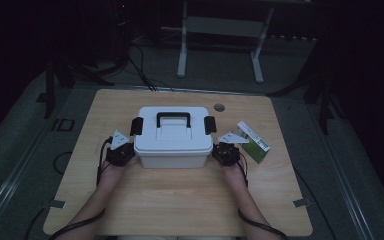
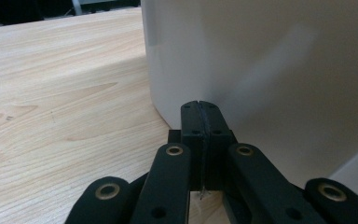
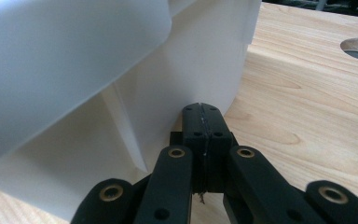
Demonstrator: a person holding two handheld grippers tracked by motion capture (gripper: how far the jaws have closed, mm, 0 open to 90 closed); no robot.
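Left gripper (image 2: 199, 105) jaws fully closed, empty, tips against white box (image 2: 270, 70) side. Right gripper (image 3: 200, 106) same: closed, empty, at the box's opposite side.

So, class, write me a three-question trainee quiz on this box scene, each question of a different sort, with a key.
1. True or false: both tools have their jaws shut.
2. What lies on the table right of the box: A) a green and white packet, B) a mug, C) a cloth?
3. Fill in: the box's handle and side latches are ____ in colour.

Key
1. True: the left tool and right tool are shut, each at a side of the box.
2. A: the packet.
3. Black: handle, latches.
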